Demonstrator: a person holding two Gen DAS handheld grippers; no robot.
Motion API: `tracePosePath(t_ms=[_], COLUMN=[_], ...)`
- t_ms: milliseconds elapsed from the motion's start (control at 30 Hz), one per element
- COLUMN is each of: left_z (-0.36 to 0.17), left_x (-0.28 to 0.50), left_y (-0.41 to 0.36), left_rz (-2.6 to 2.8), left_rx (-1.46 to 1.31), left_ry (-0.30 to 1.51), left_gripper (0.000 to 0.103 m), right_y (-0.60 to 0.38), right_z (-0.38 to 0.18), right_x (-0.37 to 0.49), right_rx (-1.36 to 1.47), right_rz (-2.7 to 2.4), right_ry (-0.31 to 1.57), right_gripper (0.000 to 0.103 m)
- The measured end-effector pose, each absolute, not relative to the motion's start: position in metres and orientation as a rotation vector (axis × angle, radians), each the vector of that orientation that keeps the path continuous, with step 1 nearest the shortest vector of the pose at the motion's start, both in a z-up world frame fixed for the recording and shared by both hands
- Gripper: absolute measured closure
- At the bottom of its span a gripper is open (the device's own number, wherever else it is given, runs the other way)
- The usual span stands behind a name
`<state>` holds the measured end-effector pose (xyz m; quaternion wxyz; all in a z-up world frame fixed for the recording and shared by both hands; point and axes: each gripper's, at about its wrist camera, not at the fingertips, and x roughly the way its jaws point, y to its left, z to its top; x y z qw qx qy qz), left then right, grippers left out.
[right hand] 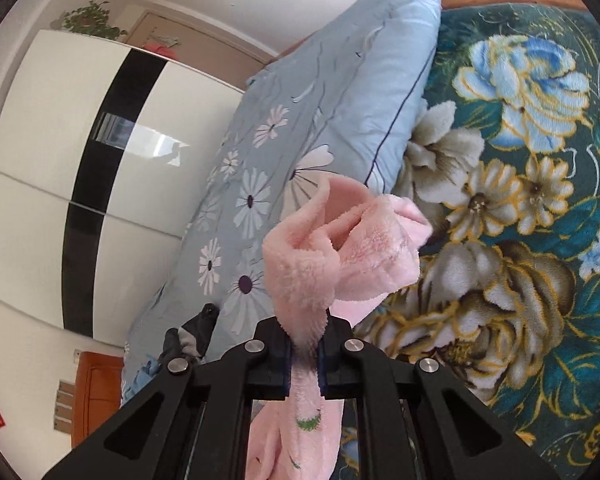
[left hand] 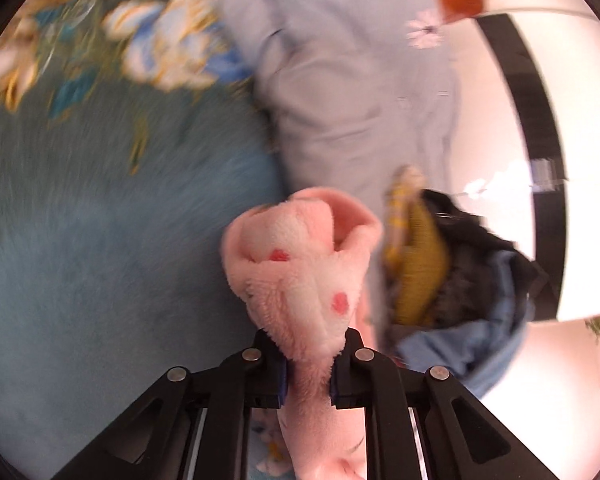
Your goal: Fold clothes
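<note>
Currently clamped: left gripper (left hand: pixel 307 364) on pink garment (left hand: pixel 300 272), fleece bunched ahead of the pads, remainder hanging below. Likewise clamped: right gripper (right hand: pixel 303 354) on the same pink fleece, a fold standing above the fingertips, tail hanging down. Beneath and behind: floral blanket (right hand: pixel 520 208). Alongside: light-blue quilt (right hand: pixel 300 128). Near the quilt: clothes pile (left hand: pixel 452 280), yellow, black and blue. Beyond: white wardrobe (right hand: pixel 40 160).

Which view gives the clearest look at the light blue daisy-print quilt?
The right wrist view: the quilt is sharp there, its daisy print and dark piping plain, behind the pink fleece garment. The left wrist view shows it motion-blurred, with only one or two flowers visible.
</note>
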<state>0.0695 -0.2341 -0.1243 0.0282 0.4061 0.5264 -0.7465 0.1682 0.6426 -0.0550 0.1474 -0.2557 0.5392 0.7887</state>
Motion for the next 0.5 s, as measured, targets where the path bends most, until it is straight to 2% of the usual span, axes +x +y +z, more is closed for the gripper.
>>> tracePosePath(t_ms=[133,267,400,500], left_z=[-0.102,-0.123,-0.162,-0.168], left_x=[0.105,0.14,0.176,0.181], left_y=[-0.259,-0.287,-0.312,-0.312], left_rz=[-2.409,-2.292,-2.12,-2.09], left_rx=[1.216,1.322,1.363,1.376], left_ry=[1.552,1.431,1.5,1.5], left_gripper=[0.088,0.088,0.088,0.088], right_y=[0.62,0.611,0.61,0.612], right_z=[-0.051,-0.106,-0.158,-0.17], right_x=[0.215,0.27,0.31,0.324], right_rx=[-0.776,-0.921,-0.98,-0.966], right_rz=[2.343,2.162,1.951,1.888], right_ry=[1.499,1.54,1.601,1.63], right_gripper=[0.093,0.093,0.094,0.094])
